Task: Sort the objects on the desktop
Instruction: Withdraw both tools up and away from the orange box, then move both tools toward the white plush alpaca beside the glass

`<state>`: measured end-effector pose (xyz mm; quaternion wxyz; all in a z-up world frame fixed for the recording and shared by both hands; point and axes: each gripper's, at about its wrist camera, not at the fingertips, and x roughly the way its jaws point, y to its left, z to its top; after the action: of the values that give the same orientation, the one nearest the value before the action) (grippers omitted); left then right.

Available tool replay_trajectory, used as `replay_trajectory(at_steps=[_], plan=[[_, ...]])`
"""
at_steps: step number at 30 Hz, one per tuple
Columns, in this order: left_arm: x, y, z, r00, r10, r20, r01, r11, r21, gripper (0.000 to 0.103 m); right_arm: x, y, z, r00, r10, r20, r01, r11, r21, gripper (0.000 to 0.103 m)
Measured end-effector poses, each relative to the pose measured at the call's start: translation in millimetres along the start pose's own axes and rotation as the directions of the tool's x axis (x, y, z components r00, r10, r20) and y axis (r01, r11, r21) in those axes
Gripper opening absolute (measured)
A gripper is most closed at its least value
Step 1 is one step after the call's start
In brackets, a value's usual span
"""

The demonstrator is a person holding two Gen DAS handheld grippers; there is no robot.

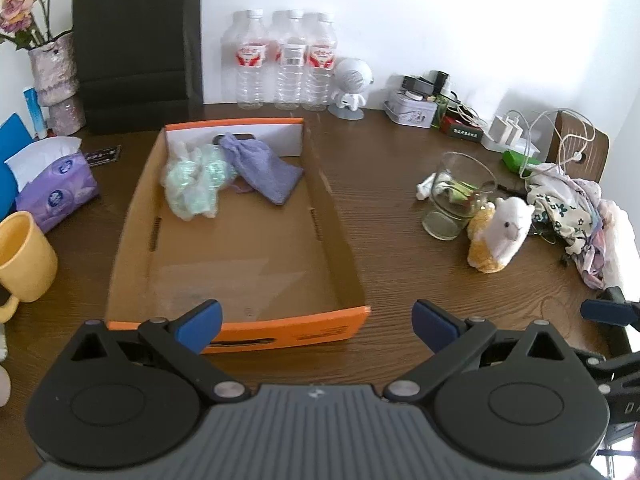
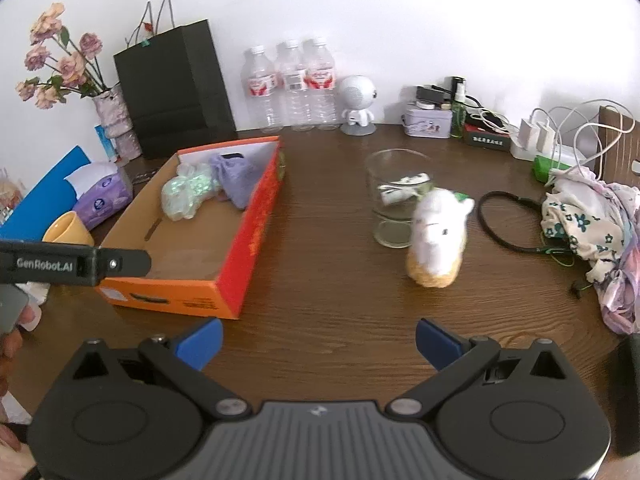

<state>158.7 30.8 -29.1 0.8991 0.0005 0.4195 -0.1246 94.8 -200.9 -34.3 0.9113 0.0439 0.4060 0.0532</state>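
While both tools hover above the desk's near edge, the wooden desk point(image 1: 380, 208) carries everything else. An orange cardboard box point(image 1: 240, 248) sits toward the left edge, holding a pale green crumpled bag point(image 1: 192, 184) and a purple cloth point(image 1: 260, 168) at its far end. A heap of floral fabric point(image 2: 592, 232) lies at the right edge. Just left of it stands a clear glass point(image 2: 394, 200), with a plush alpaca point(image 2: 436, 240) upright, touching its near side. The left gripper point(image 1: 316, 324) is released, jaws spread wide over the box's near wall, holding nothing. The right gripper point(image 2: 318, 344) is likewise spread and bare, the alpaca well beyond its tips.
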Motion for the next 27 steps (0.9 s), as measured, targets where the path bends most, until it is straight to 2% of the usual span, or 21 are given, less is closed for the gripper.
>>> replay_trajectory(at_steps=[6, 16, 27], plan=[[19.0, -35.7, -1.1, 0.999, 0.006, -0.037, -0.007, 1.000, -0.022, 0.103, 2.6, -46.2, 1.8, 1.000, 0.007, -0.026, -0.006, 1.000, 0.003, 0.103], [50.9, -110.5, 6.1, 0.998, -0.007, -0.057, 0.007, 1.000, 0.016, 0.103, 7.7, -127.6, 7.0, 0.999, -0.009, -0.038, 0.010, 1.000, 0.020, 0.103], [87.6, -166.0, 15.0, 0.997, 0.023, -0.071, -0.023, 1.000, 0.005, 0.103, 32.6, -188.7, 30.3, 0.999, 0.033, -0.032, -0.033, 0.999, -0.018, 0.103]])
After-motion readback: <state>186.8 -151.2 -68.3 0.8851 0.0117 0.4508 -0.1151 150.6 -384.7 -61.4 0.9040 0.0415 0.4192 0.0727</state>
